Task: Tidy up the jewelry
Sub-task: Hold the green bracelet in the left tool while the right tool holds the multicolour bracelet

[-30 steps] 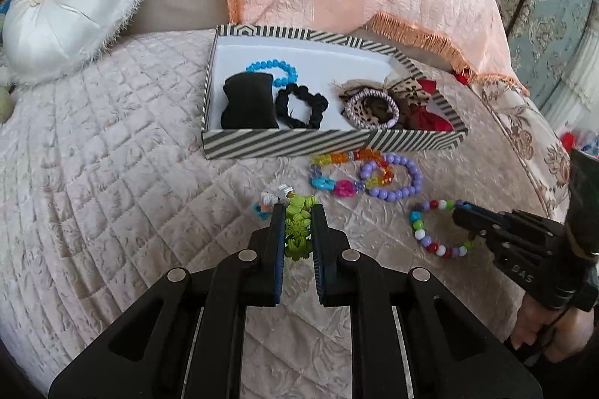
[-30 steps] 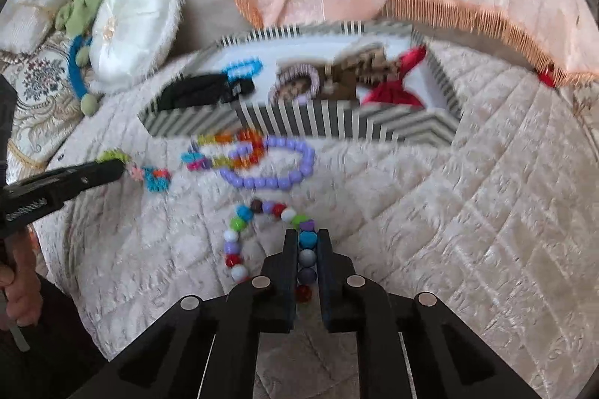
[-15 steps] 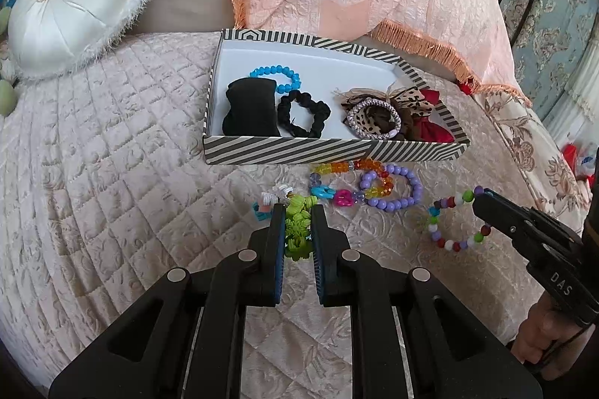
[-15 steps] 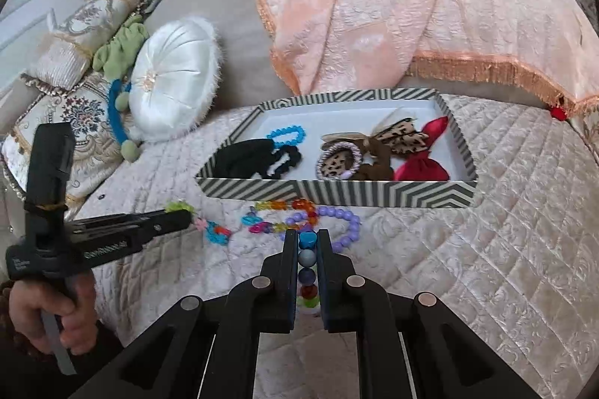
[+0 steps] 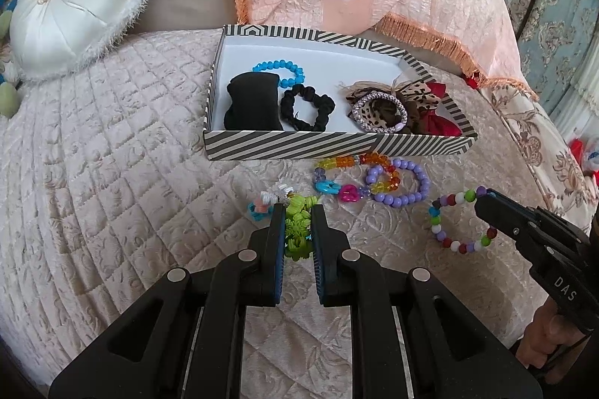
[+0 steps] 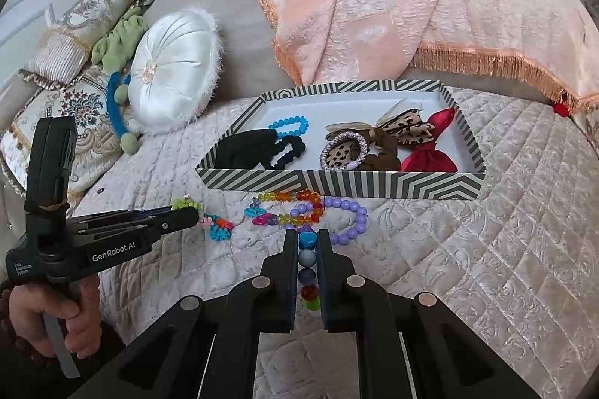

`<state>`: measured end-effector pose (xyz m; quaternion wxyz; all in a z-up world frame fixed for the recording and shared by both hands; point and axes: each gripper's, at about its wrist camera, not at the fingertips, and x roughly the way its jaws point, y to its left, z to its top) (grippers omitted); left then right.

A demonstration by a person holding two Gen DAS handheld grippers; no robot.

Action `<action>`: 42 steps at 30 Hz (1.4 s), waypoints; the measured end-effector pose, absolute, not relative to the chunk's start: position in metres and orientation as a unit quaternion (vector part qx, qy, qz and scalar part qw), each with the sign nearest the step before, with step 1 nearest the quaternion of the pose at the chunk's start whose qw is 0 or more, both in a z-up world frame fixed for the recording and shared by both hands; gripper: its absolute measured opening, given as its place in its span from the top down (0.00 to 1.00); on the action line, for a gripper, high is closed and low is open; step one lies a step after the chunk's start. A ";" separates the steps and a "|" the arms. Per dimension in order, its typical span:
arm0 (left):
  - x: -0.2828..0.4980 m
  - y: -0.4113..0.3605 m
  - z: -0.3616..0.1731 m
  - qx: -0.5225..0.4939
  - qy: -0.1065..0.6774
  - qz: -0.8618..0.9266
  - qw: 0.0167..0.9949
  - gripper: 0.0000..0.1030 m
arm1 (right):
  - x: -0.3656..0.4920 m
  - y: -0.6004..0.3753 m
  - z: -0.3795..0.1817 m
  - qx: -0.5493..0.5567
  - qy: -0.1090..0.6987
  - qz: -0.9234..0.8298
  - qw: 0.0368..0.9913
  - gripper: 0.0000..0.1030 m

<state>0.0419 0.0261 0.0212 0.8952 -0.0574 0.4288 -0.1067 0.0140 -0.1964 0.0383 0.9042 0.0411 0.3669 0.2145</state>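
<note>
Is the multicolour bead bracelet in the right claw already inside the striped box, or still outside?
Outside. The multicolour bead bracelet is clamped in the shut right claw, in front of the striped box.

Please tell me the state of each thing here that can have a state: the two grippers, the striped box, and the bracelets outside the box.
Left gripper: shut on the green bracelet.
Right gripper: shut on the multicolour bead bracelet, which hangs from it.
Striped box: open, no lid, partly filled.
Purple bead bracelet: lying loose on the bedcover.
Orange and yellow bead strand: lying loose against the box front.
</note>
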 end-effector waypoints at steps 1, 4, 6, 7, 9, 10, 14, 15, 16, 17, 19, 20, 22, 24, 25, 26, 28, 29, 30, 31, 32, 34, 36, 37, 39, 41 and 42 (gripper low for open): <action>0.042 0.026 0.021 -0.056 0.429 -0.106 0.895 0.89 | 0.014 -0.197 0.038 0.042 0.367 0.214 0.904 0.92; 0.042 0.025 0.020 -0.053 0.430 -0.104 0.895 0.89 | 0.014 -0.197 0.039 0.044 0.365 0.213 0.905 0.92; 0.042 0.024 0.020 -0.049 0.431 -0.103 0.895 0.89 | 0.014 -0.197 0.039 0.044 0.363 0.214 0.906 0.92; 0.042 0.023 0.020 -0.047 0.431 -0.103 0.895 0.89 | 0.014 -0.197 0.040 0.045 0.362 0.214 0.906 0.92; 0.042 0.023 0.020 -0.045 0.431 -0.103 0.895 0.89 | 0.013 -0.196 0.040 0.044 0.362 0.216 0.906 0.92; 0.042 0.023 0.019 -0.044 0.432 -0.102 0.895 0.89 | 0.013 -0.196 0.039 0.044 0.362 0.216 0.906 0.92; 0.042 0.023 0.019 -0.043 0.432 -0.101 0.895 0.89 | 0.014 -0.196 0.039 0.044 0.362 0.216 0.906 0.92; 0.042 0.023 0.019 -0.043 0.432 -0.101 0.895 0.89 | 0.014 -0.196 0.038 0.045 0.363 0.217 0.905 0.92; 0.043 0.023 0.019 -0.043 0.432 -0.100 0.895 0.89 | 0.014 -0.196 0.038 0.045 0.363 0.217 0.905 0.92; 0.043 0.023 0.019 -0.043 0.432 -0.100 0.895 0.89 | 0.014 -0.195 0.038 0.044 0.364 0.217 0.905 0.92; 0.043 0.023 0.019 -0.042 0.431 -0.100 0.896 0.89 | 0.014 -0.195 0.038 0.044 0.364 0.216 0.905 0.92; 0.043 0.023 0.018 -0.041 0.431 -0.099 0.896 0.89 | 0.014 -0.195 0.038 0.044 0.364 0.216 0.905 0.92; 0.043 0.022 0.018 -0.040 0.431 -0.098 0.896 0.89 | 0.014 -0.195 0.038 0.043 0.365 0.215 0.905 0.92; 0.043 0.022 0.018 -0.038 0.430 -0.098 0.897 0.89 | 0.014 -0.195 0.038 0.044 0.365 0.217 0.904 0.92; 0.043 0.022 0.018 -0.037 0.430 -0.097 0.897 0.89 | 0.014 -0.195 0.037 0.043 0.365 0.217 0.904 0.92; 0.043 0.022 0.018 -0.036 0.430 -0.097 0.897 0.89 | 0.014 -0.194 0.037 0.043 0.365 0.217 0.904 0.92; 0.042 0.020 0.018 -0.035 0.430 -0.096 0.897 0.89 | 0.014 -0.194 0.037 0.043 0.365 0.217 0.904 0.92; 0.042 0.020 0.018 -0.034 0.429 -0.095 0.897 0.89 | 0.014 -0.194 0.037 0.042 0.365 0.217 0.904 0.92; 0.042 0.020 0.018 -0.034 0.429 -0.095 0.898 0.89 | 0.014 -0.193 0.037 0.042 0.364 0.218 0.905 0.92; 0.042 0.020 0.018 -0.033 0.430 -0.095 0.897 0.89 | 0.014 -0.193 0.037 0.042 0.364 0.218 0.905 0.92; 0.042 0.020 0.017 -0.032 0.430 -0.094 0.897 0.89 | 0.013 -0.193 0.037 0.042 0.364 0.218 0.905 0.92; 0.042 0.019 0.017 -0.031 0.431 -0.092 0.897 0.89 | 0.014 -0.192 0.037 0.041 0.364 0.218 0.905 0.92; 0.042 0.019 0.016 -0.029 0.432 -0.091 0.897 0.89 | 0.013 -0.192 0.038 0.041 0.363 0.220 0.904 0.92; 0.042 0.019 0.016 -0.029 0.432 -0.092 0.897 0.89 | 0.013 -0.191 0.038 0.041 0.364 0.220 0.904 0.92; 0.042 0.019 0.016 -0.029 0.431 -0.092 0.897 0.89 | 0.013 -0.190 0.037 0.039 0.364 0.221 0.904 0.92; 0.042 0.019 0.016 -0.029 0.430 -0.092 0.898 0.89 | 0.012 -0.190 0.037 0.038 0.364 0.220 0.904 0.92; 0.042 0.018 0.016 -0.029 0.430 -0.092 0.898 0.89 | 0.012 -0.190 0.037 0.037 0.364 0.220 0.904 0.92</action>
